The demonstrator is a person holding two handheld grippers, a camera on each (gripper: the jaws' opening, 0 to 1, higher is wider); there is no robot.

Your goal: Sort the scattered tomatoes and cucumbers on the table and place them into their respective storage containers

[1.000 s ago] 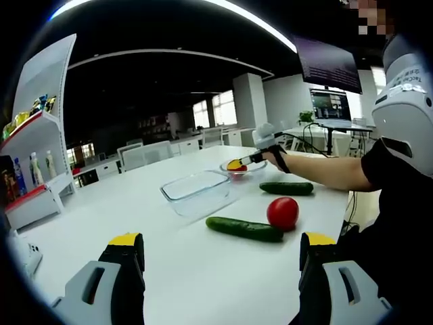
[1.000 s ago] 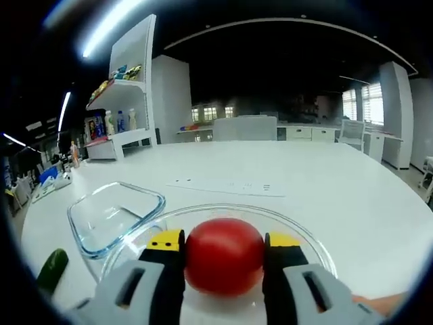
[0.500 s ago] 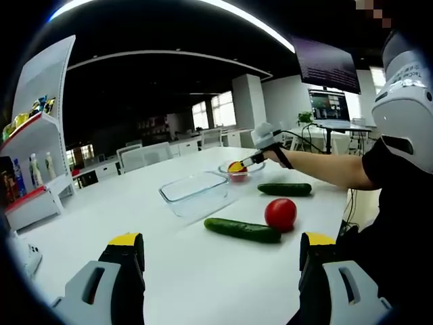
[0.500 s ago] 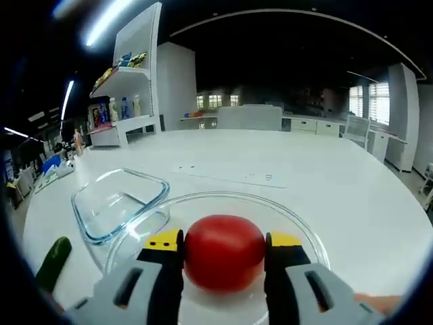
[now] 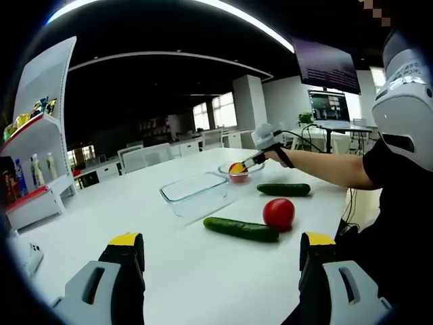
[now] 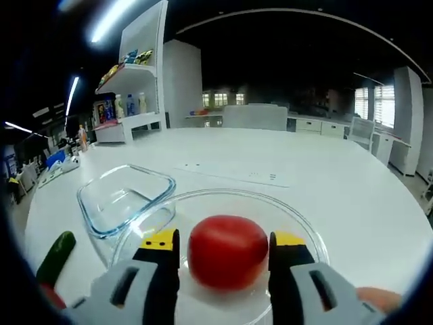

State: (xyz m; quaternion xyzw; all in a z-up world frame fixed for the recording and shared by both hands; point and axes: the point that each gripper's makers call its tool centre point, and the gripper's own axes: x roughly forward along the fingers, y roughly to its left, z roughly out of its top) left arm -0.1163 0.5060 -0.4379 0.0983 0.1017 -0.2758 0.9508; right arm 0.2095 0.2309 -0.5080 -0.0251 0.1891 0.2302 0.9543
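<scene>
1. Right gripper (image 6: 224,249) over round bowl (image 6: 298,227), jaws bracketing tomato (image 6: 227,252); clamped or just released, cannot tell.
2. Step: tomato drop-off. Next: spread jaws, back away.
3. Left gripper (image 5: 222,250) spread, idle. On table (image 5: 135,203): second tomato (image 5: 279,214), cucumbers (image 5: 241,229), empty dish (image 5: 195,192).
</scene>
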